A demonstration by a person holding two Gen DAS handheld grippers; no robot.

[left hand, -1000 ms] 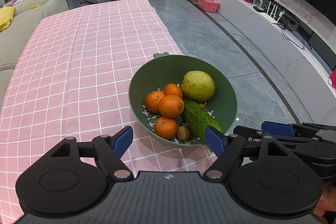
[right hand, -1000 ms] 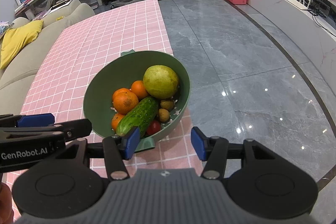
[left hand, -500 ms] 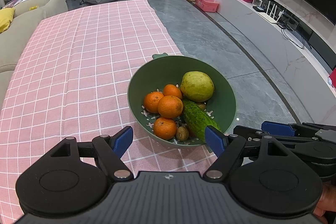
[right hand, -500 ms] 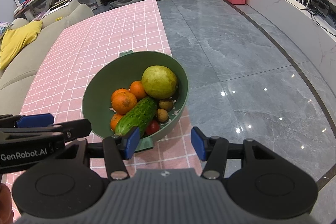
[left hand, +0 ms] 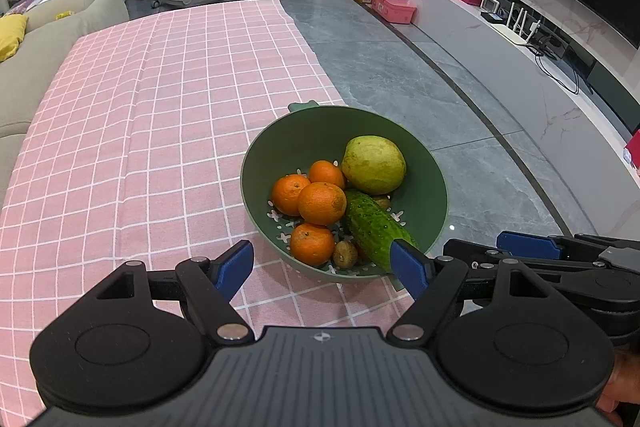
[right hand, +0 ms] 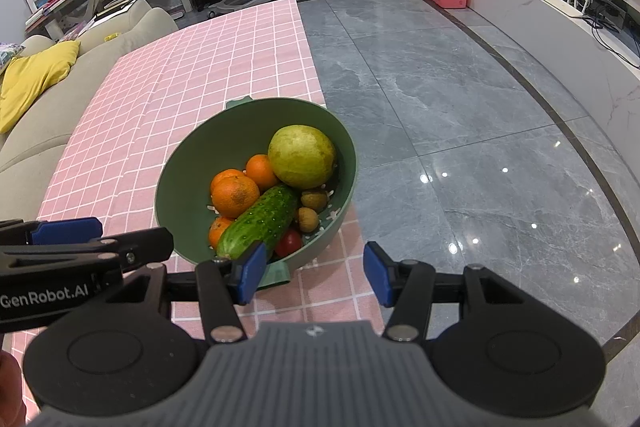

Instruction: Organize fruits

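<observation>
Fruits (left hand: pixel 322 203) partly hidden in bowl (left hand: pixel 296 131); both hand-held grippers (left hand: pixel 322 267) (right hand: pixel 314 277) gape wide, empty.

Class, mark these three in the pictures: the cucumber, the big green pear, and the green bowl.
cucumber (right hand: pixel 262 221), right wrist view, middle of its bumpy skin.
big green pear (left hand: pixel 374 165), left wrist view, centre of its rounded side.
green bowl (left hand: pixel 304 133), left wrist view, bare inner wall at the far side.
</observation>
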